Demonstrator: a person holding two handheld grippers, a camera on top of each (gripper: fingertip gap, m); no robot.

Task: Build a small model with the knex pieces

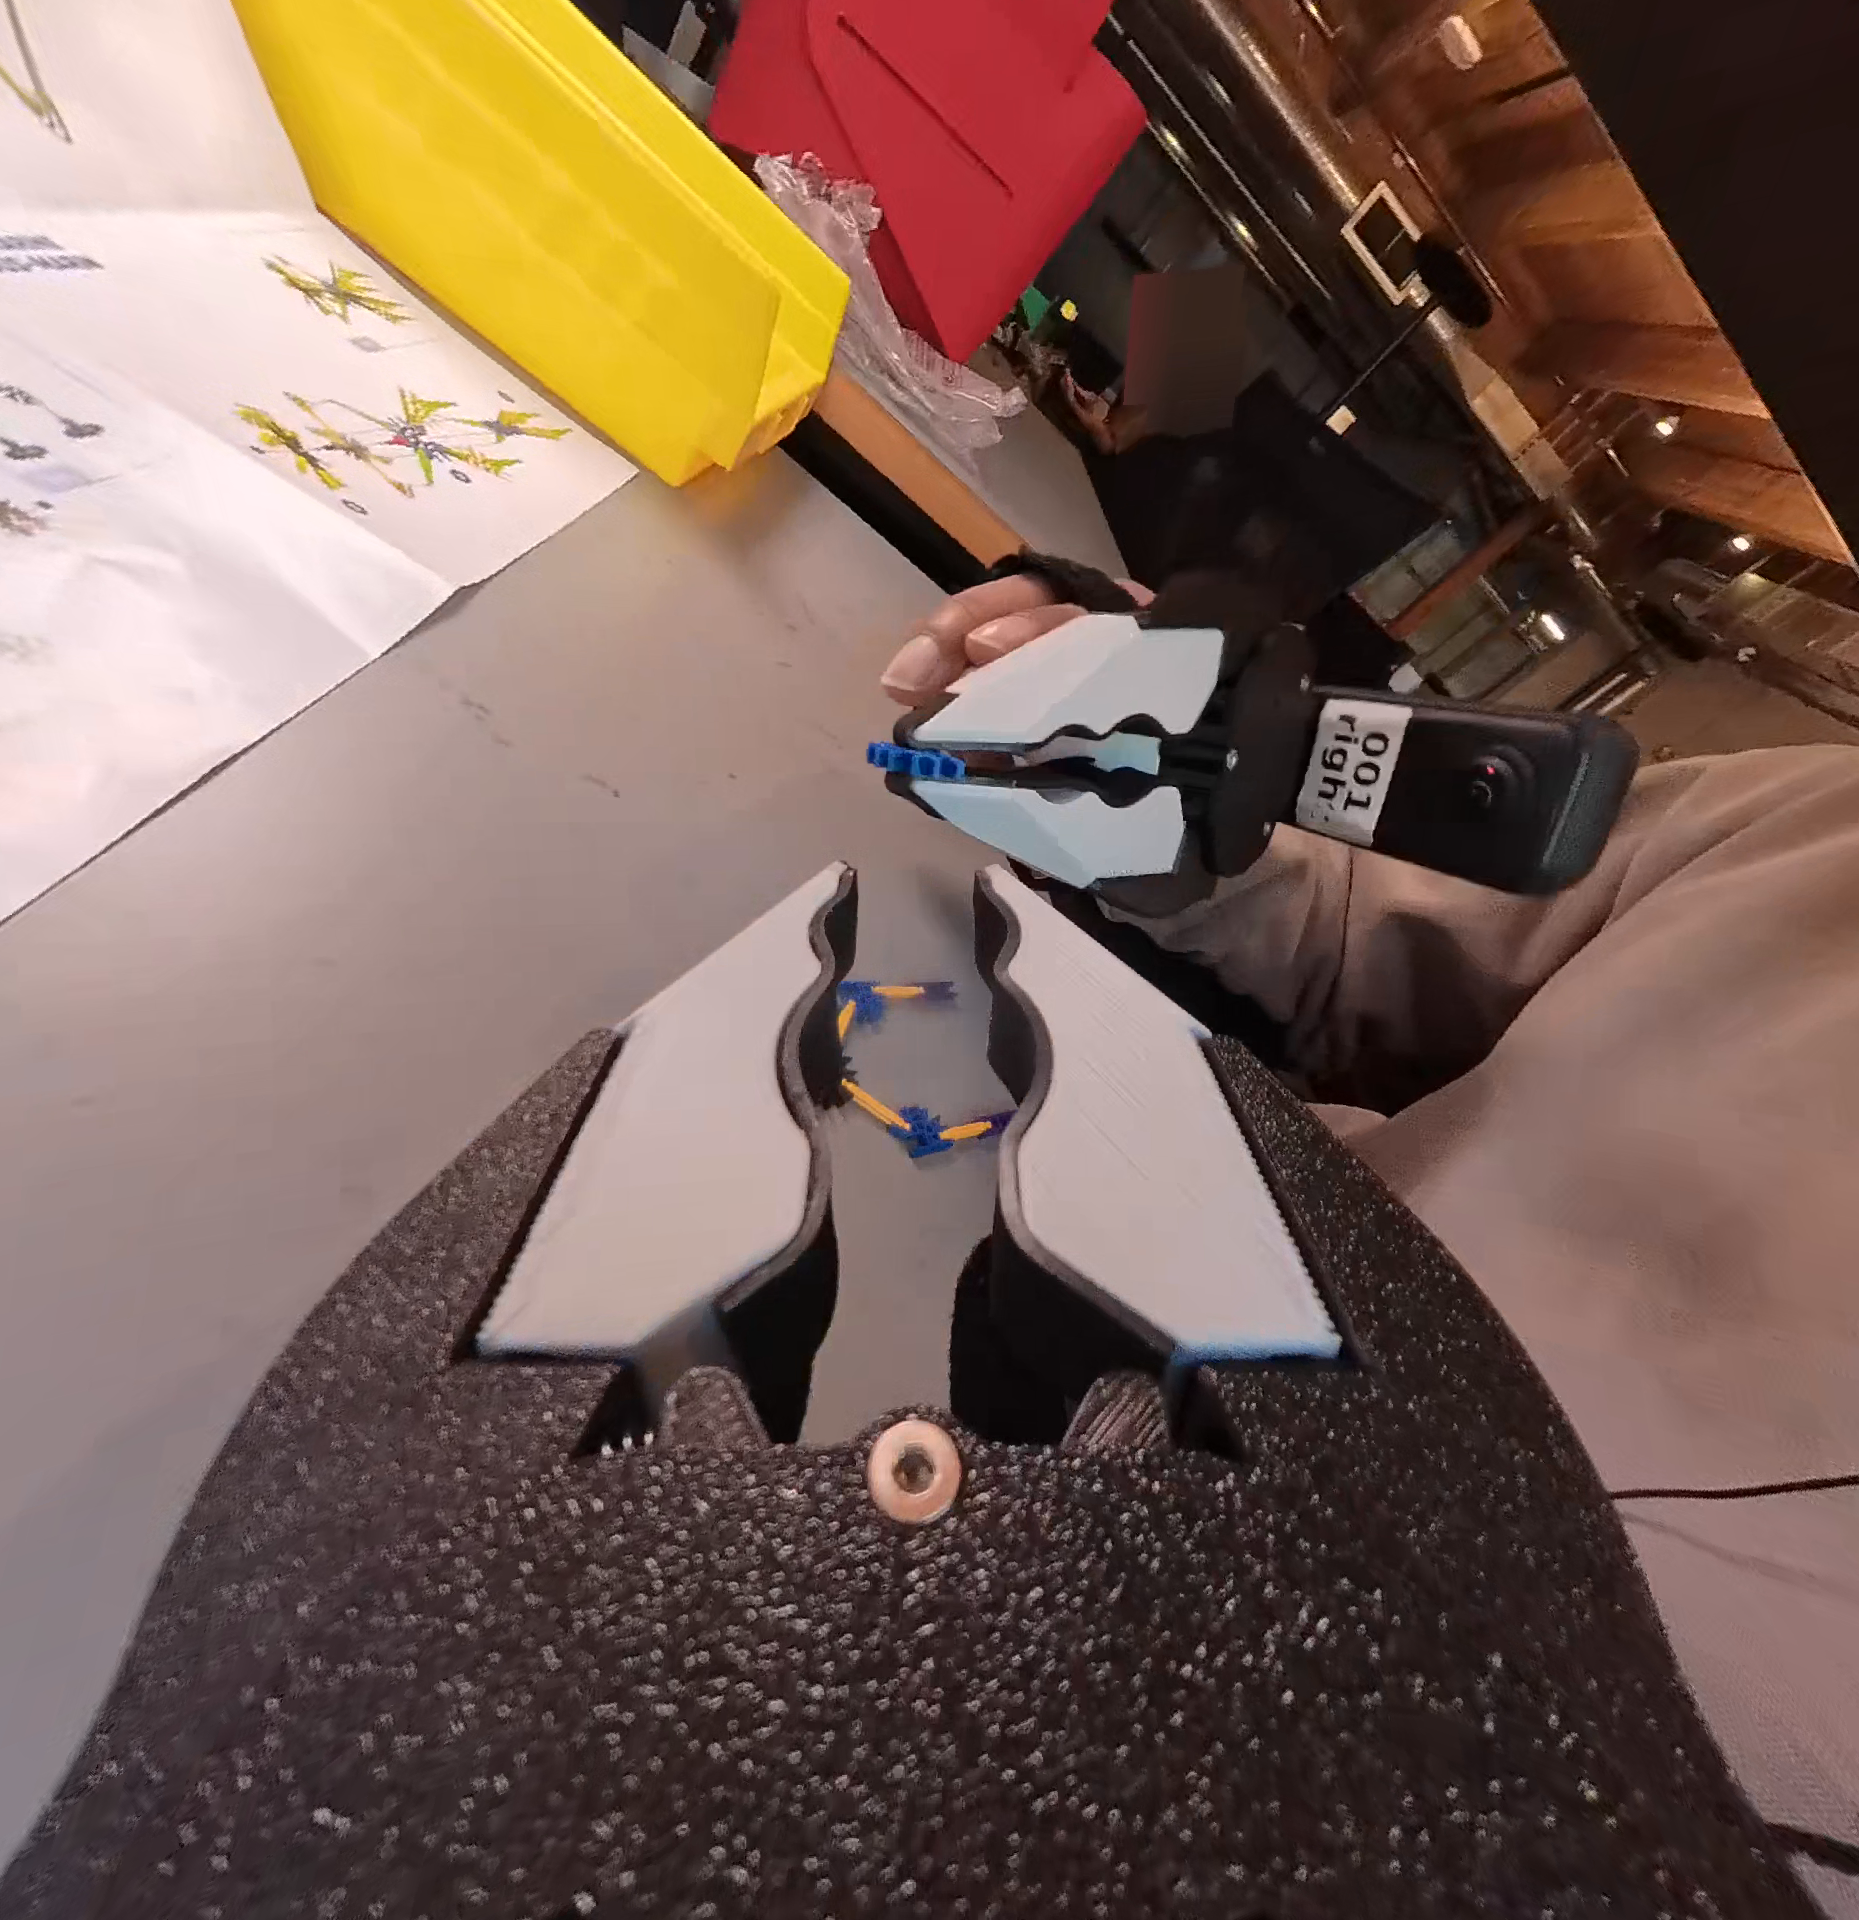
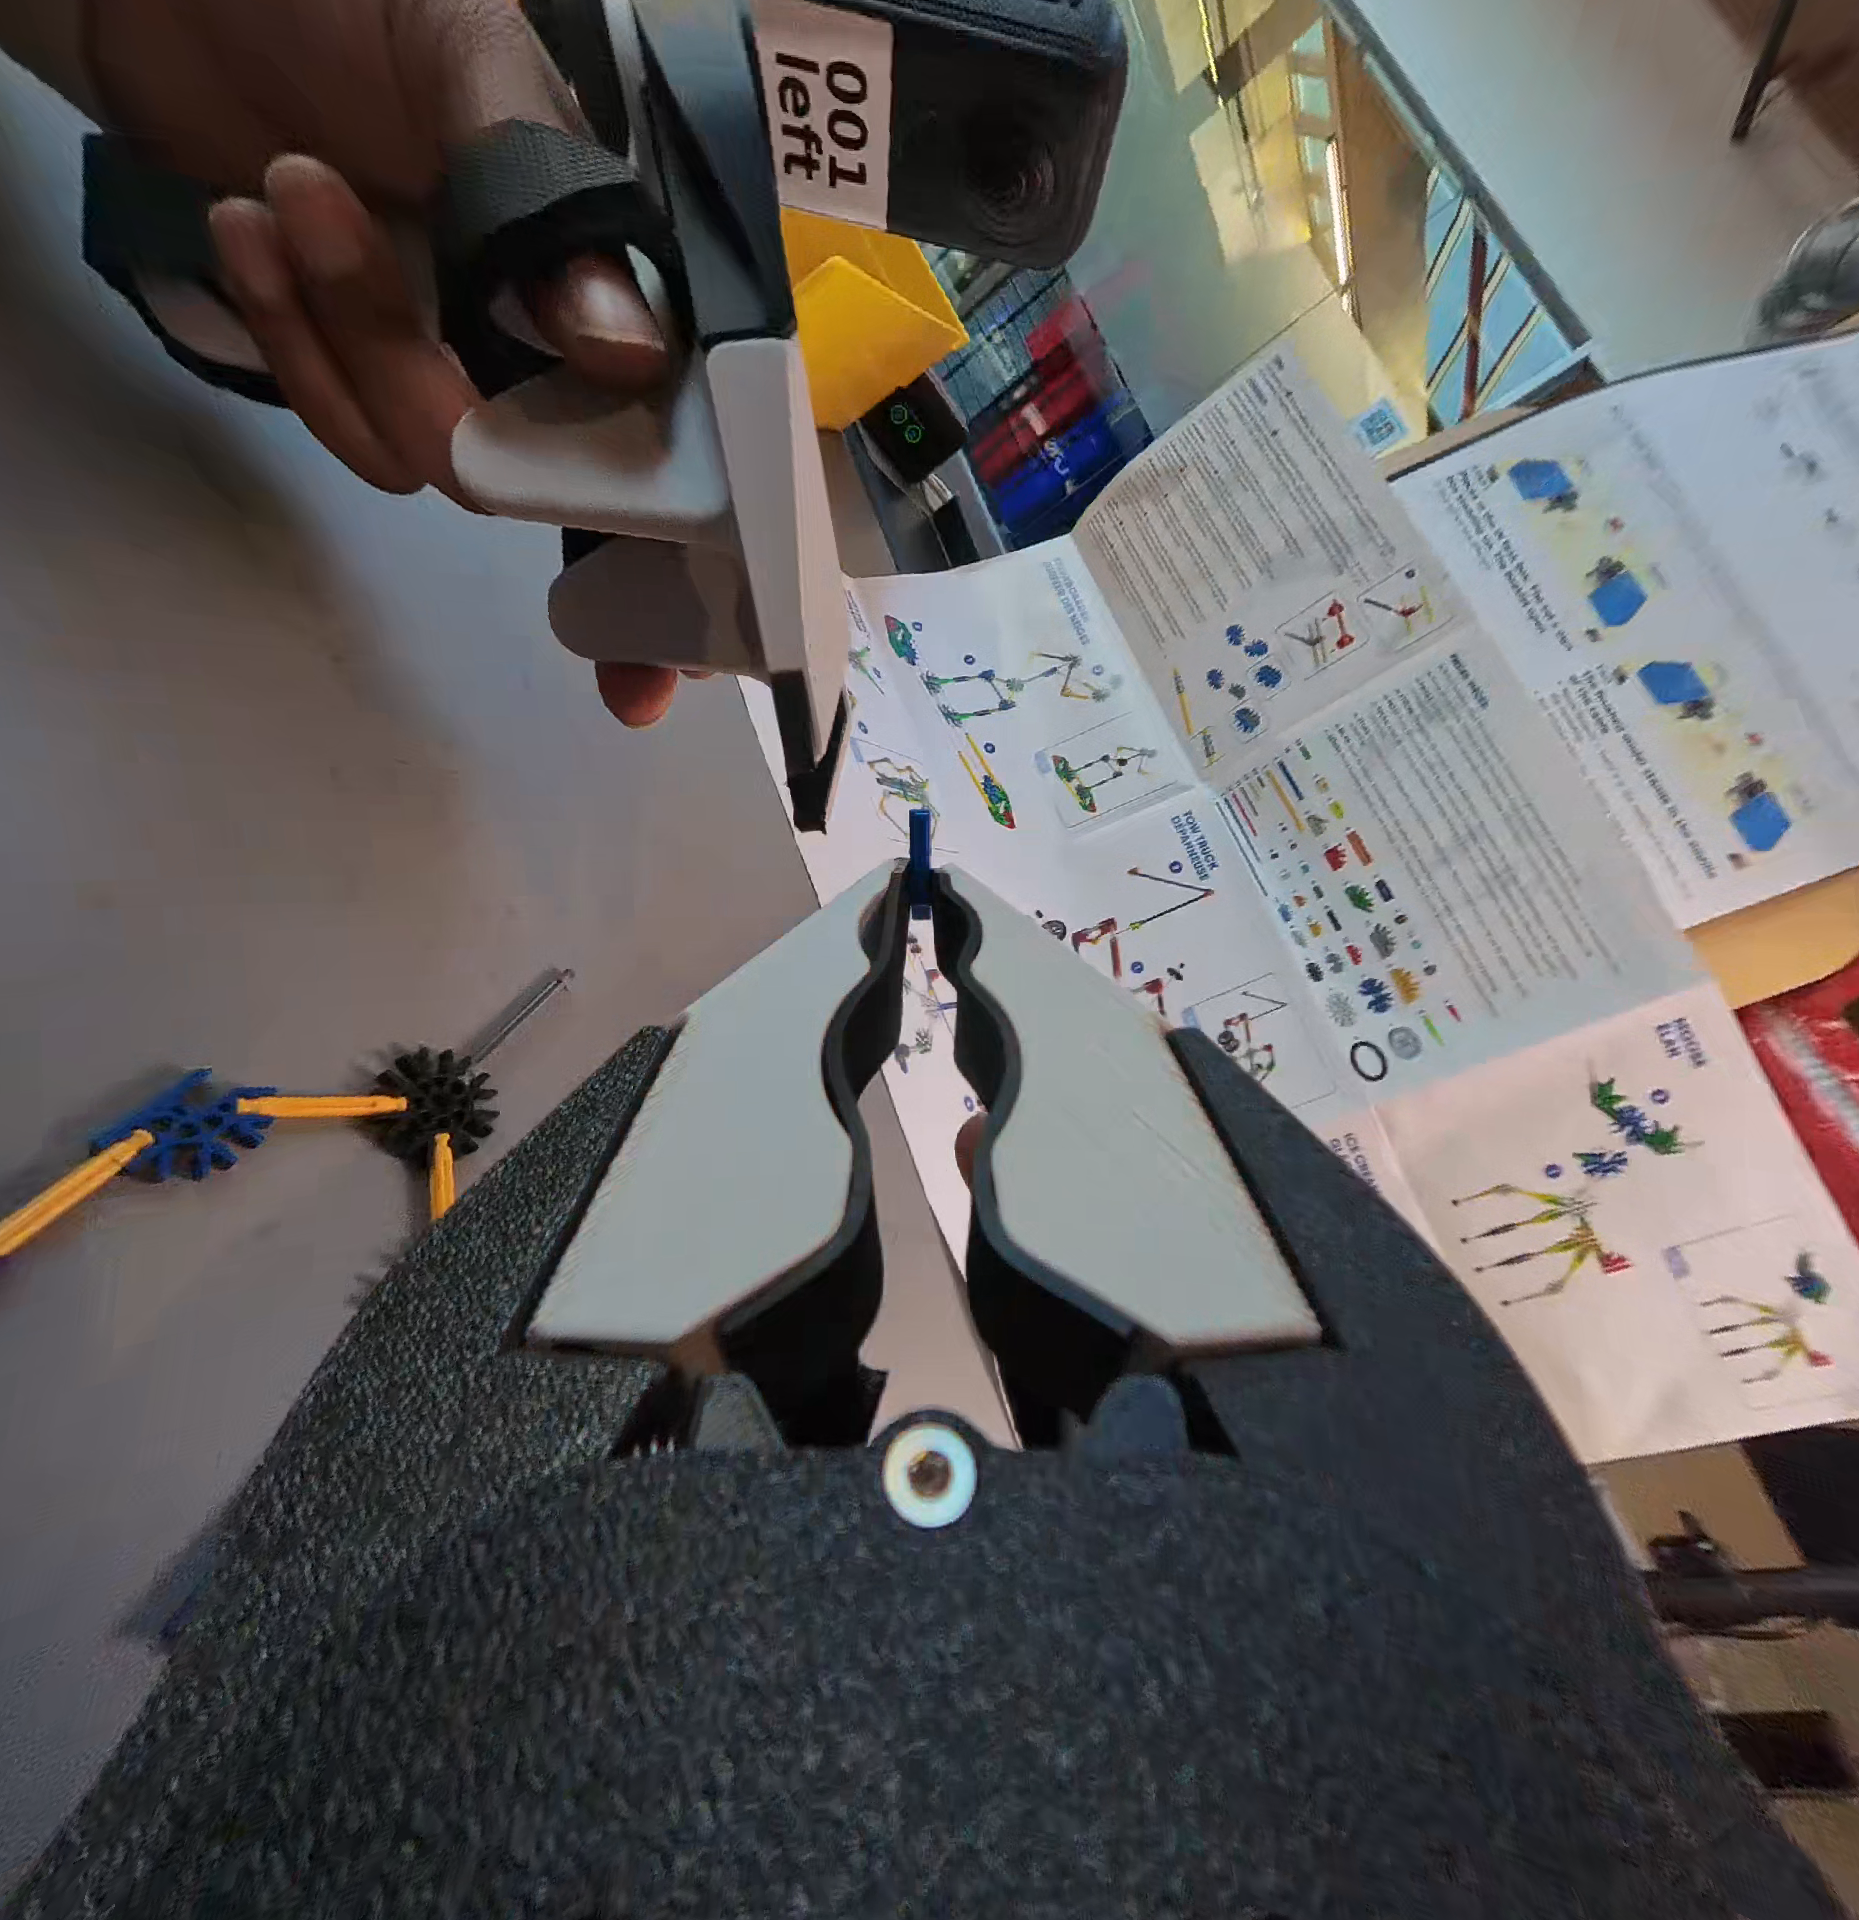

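Right gripper [image 2: 917, 883] is clamped on a small blue connector piece [image 2: 919, 847], pinched right at the fingertips. The piece is short, ribbed and bright blue. About half of it sticks out past the tips, with its long axis in line with the fingers, pointing forward. From the left wrist view the same piece [image 1: 912, 762] shows as a notched blue bar poking out toward the grey table [image 1: 385, 935], held above the surface, not touching it.

Left gripper [image 1: 912, 883] has its fingers spread apart, with nothing between them. It hangs just beside the right gripper's tips, over a partly built rod assembly [image 1: 894, 1070]: yellow rods joining blue snowflake connectors and a black toothed hub [image 2: 434, 1114], lying flat on the table. A thin grey rod [image 2: 520, 1010] sits just beside the hub.

Farther off, an unfolded instruction sheet [image 2: 1372, 831] covers the table. Beyond it are a yellow bin [image 1: 551, 208], crinkled clear plastic wrap [image 1: 883, 322] and a red bin [image 1: 956, 135].
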